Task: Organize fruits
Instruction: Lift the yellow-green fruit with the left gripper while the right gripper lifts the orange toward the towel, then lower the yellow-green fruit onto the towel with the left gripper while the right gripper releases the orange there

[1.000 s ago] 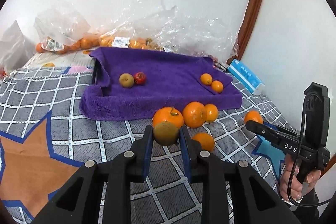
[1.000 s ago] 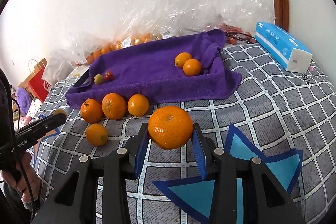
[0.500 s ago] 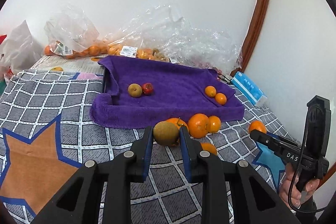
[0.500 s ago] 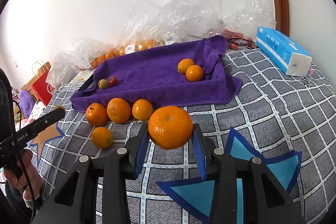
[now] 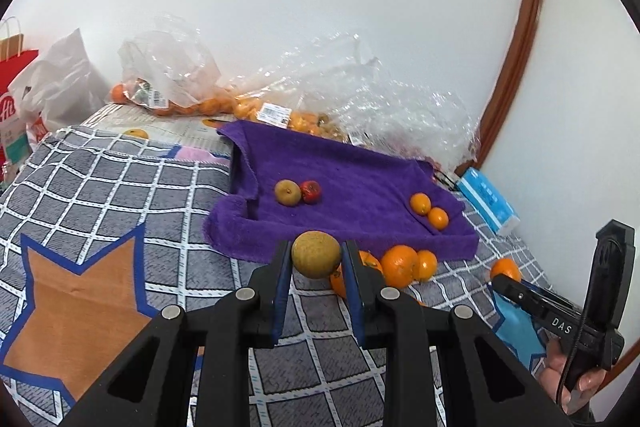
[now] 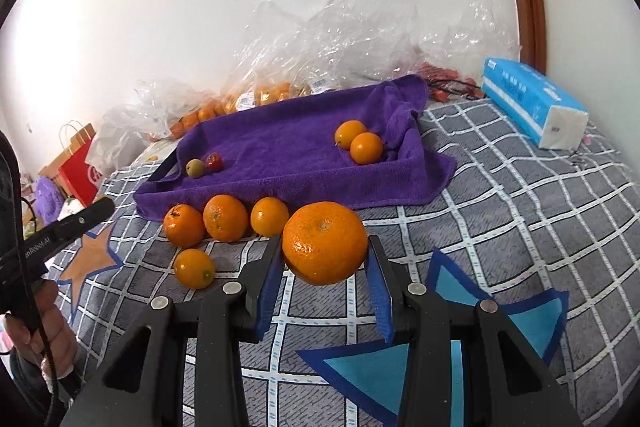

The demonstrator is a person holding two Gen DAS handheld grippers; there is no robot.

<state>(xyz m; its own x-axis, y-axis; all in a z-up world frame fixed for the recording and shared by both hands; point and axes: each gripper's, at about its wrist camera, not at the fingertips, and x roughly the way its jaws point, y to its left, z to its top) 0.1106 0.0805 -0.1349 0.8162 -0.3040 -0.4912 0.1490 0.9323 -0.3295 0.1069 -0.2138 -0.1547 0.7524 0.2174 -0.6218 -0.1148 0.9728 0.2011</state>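
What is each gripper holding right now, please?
Left gripper: shut on the brown-green fruit.
Right gripper: shut on the large orange.

Checked bed cover (image 6: pixel 520 211) carries purple towel (image 6: pixel 288 143), oranges (image 6: pixel 224 217), tissues (image 6: pixel 532 99).

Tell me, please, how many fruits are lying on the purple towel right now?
4. A brown fruit and a red fruit sit together at the left of the purple towel; two oranges touch near its right fold, which may hide more.
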